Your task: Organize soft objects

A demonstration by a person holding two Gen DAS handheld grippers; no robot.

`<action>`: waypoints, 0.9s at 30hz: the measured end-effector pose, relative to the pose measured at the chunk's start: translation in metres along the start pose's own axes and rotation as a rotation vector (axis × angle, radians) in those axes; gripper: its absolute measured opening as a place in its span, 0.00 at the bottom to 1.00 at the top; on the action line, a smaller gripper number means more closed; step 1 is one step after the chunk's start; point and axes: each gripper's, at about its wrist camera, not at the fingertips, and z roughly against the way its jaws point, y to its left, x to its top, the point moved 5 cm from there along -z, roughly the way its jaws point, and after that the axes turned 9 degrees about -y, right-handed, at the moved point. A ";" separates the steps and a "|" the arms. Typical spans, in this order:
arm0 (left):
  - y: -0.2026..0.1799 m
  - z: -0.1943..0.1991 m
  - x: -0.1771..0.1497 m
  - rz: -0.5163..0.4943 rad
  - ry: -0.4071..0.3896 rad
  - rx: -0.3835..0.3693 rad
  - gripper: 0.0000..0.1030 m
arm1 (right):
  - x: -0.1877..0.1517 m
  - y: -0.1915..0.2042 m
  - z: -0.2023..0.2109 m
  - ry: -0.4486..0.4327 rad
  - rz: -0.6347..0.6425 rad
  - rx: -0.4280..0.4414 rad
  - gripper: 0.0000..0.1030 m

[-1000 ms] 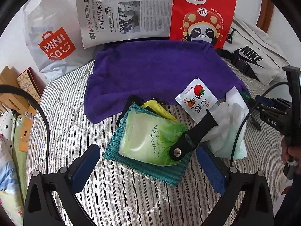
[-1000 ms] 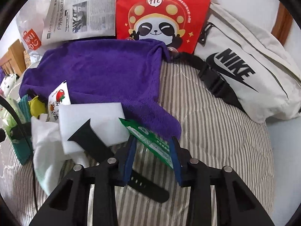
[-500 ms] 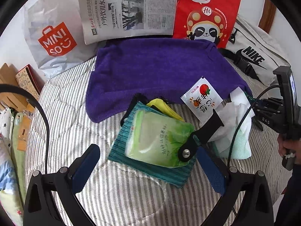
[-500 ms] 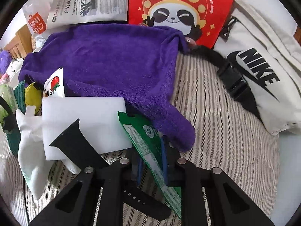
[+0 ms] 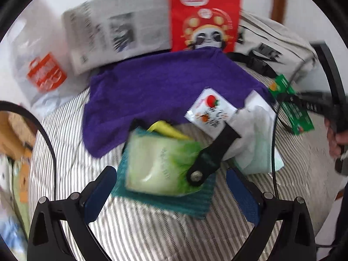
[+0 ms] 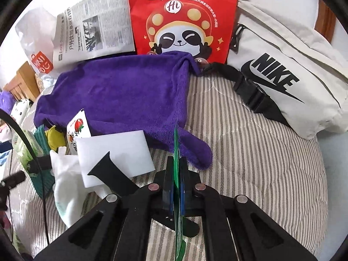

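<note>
My right gripper [image 6: 176, 161] is closing tight on a thin green packet [image 6: 176, 139], which stands edge-on between the pads, lifted off the striped bedding. The same green packet [image 5: 291, 106] shows at the right of the left wrist view, held up in the air. My left gripper [image 5: 171, 195] hangs open above a pale green wipes pack [image 5: 161, 163] that lies on a teal cloth [image 5: 174, 204]; nothing is between its fingers. A purple towel [image 6: 121, 91] is spread behind. A white foam block [image 6: 115, 152], a white cloth [image 6: 65, 174] and a tomato sachet [image 5: 211, 111] lie between the grippers.
A black strap [image 5: 215, 152] lies across the wipes pack and white cloth. A red panda bag [image 6: 182, 15], a newspaper [image 6: 93, 34] and a Miniso bag [image 5: 45, 76] stand along the back. A white Nike bag [image 6: 282, 71] lies at the right. A person's hand [image 5: 335, 139] holds the right gripper.
The right gripper's jaws have closed on the green packet and raised it, turning it edge-on. The left wrist view has rolled and blurred; its jaws stay wide.
</note>
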 end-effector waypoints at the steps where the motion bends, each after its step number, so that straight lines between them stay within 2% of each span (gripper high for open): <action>1: -0.005 -0.002 0.001 -0.026 -0.003 0.002 0.98 | 0.000 -0.001 0.002 -0.007 -0.006 0.001 0.04; 5: -0.023 -0.017 0.003 -0.150 -0.001 0.045 0.98 | 0.004 -0.008 0.010 -0.028 -0.040 -0.007 0.04; 9: -0.034 -0.028 0.007 -0.221 -0.008 0.069 0.89 | 0.003 -0.018 0.020 -0.046 -0.081 -0.006 0.04; 11: -0.040 -0.032 0.008 -0.253 -0.015 0.064 0.81 | 0.000 -0.020 0.021 -0.042 -0.096 0.001 0.04; 13: -0.048 -0.036 0.009 -0.287 -0.029 0.066 0.69 | -0.002 -0.023 0.020 -0.043 -0.118 -0.004 0.04; 15: -0.050 -0.040 0.010 -0.306 -0.039 0.078 0.67 | -0.007 -0.025 0.017 -0.034 -0.144 0.005 0.04; 18: -0.047 -0.035 0.010 -0.271 -0.053 0.028 0.62 | -0.013 -0.025 0.015 -0.023 -0.154 0.008 0.04; 20: -0.043 -0.026 0.011 -0.245 -0.063 -0.015 0.54 | -0.015 -0.022 0.016 -0.025 -0.153 0.011 0.04; 22: -0.039 -0.020 0.010 -0.217 -0.065 -0.050 0.41 | -0.016 -0.020 0.018 -0.029 -0.153 0.020 0.04; 23: -0.037 -0.016 0.011 -0.198 -0.065 -0.074 0.37 | -0.016 -0.018 0.020 -0.032 -0.153 0.025 0.04; 25: -0.034 -0.011 0.011 -0.159 -0.064 -0.133 0.21 | -0.015 -0.014 0.023 -0.039 -0.155 0.042 0.04; 27: -0.030 -0.012 0.009 -0.131 -0.044 -0.158 0.13 | -0.014 -0.009 0.025 -0.041 -0.147 0.049 0.04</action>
